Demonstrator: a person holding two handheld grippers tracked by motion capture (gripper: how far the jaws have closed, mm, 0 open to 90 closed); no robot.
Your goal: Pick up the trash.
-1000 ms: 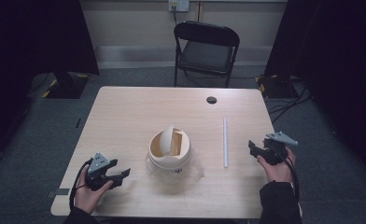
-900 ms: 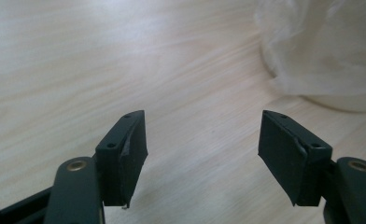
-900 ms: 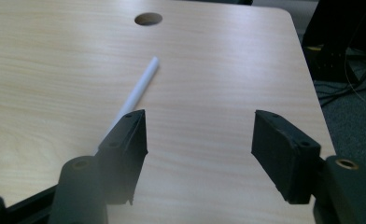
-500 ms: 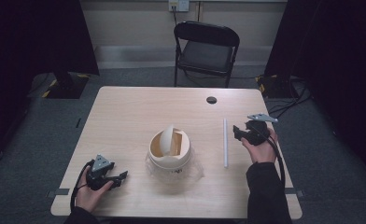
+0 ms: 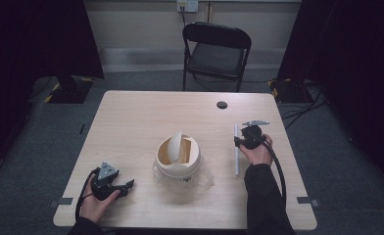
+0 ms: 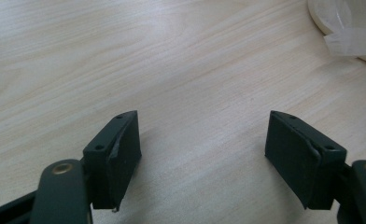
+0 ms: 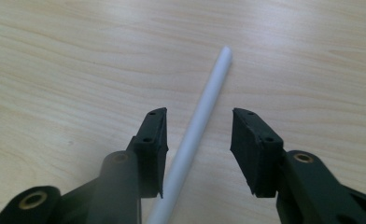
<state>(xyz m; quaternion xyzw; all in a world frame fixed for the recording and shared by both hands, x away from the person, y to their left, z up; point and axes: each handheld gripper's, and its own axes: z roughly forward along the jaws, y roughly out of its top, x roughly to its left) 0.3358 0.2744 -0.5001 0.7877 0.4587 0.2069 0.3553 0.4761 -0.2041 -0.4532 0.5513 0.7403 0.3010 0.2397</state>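
Right tongs are spread with the white straw running up between the jaws, nearer the left one; not pinched yet. In the high view the right tongs sit over the far end of the straw, which lies flat on the tabletop, right of the cup and pointing roughly away from me.

My read on handling: thin hollow tube, very light, stiff enough along its length but it'll crush or kink if I clamp hard. Smooth and round, so likely to roll or squirt sideways when one jaw touches first. I'd centre it between the jaws, close gently, and grip a bit in from the end so the free length stays controllable. Lying flat, the jaw tips have to nearly touch the wood to get under its midline.

Left tongs are spread too, holding nothing, hovering over bare wood; in the high view the left tongs are near the front-left corner, well apart from the cup.

Room: open wood all around the straw. Right tabletop edge is near, so a rolling straw could go off that side. Cup stands on a clear plastic wrap, looks light and tippable; approach from above. Small dark grommet hole far back, out of the way.
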